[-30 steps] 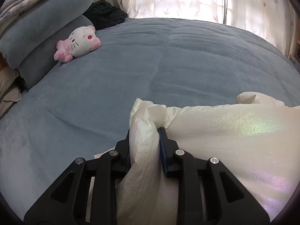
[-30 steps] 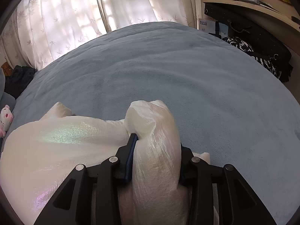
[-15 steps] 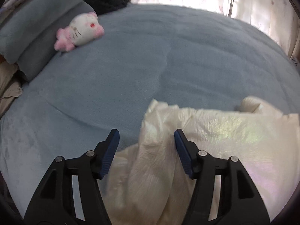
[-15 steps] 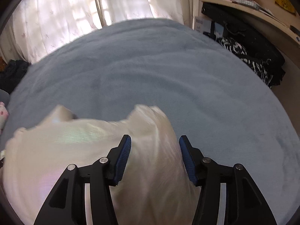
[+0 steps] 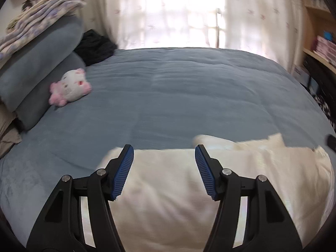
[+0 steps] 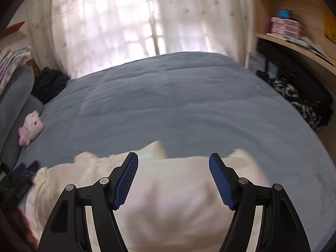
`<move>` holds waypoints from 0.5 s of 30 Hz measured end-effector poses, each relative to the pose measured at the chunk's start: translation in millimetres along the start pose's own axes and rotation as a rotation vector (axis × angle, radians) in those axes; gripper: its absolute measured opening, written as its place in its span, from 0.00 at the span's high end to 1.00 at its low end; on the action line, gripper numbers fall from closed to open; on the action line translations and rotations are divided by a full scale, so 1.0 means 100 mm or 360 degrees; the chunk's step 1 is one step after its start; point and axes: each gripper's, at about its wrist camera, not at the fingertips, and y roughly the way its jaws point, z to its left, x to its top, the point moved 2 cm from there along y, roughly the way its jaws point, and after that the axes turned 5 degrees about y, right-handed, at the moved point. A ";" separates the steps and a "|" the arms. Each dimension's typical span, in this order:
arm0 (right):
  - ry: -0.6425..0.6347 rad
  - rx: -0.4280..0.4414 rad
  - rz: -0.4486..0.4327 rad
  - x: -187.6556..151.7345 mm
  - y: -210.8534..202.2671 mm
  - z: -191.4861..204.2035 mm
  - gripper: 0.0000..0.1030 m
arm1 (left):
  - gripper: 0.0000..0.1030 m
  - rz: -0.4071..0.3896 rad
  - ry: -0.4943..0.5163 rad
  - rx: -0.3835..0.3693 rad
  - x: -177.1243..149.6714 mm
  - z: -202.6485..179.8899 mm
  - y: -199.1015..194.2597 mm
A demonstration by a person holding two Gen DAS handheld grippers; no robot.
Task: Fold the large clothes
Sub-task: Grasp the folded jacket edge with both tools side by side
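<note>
A cream-white shiny garment lies folded on the near part of the blue bed; it also shows in the right wrist view. My left gripper is open and empty, raised above the garment's left part. My right gripper is open and empty, raised above its right part. Both views are motion-blurred. The left gripper's black tip shows at the left edge of the right wrist view.
The blue bedspread stretches to the curtained window. A pink-white plush toy lies by stacked grey pillows. Dark clothes sit at the far left corner. A shelf and dark bags stand on the right.
Both grippers let go of the garment's bunched corners, opened wide and rose back from it. The garment settled flat on the bed.
</note>
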 end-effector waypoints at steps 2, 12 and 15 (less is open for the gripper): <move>-0.0038 0.0008 0.0013 -0.09 0.10 0.20 0.31 | 0.44 -0.0005 0.0021 -0.0028 -0.03 -0.23 0.03; -0.0068 -0.0072 0.0083 -0.63 0.83 0.46 0.31 | 0.44 0.0028 0.0145 0.0030 -0.28 -0.90 0.49; -0.0057 -0.0045 0.0069 -0.69 0.94 0.43 0.30 | 0.39 0.0060 0.0053 -0.0017 -0.38 -0.83 0.69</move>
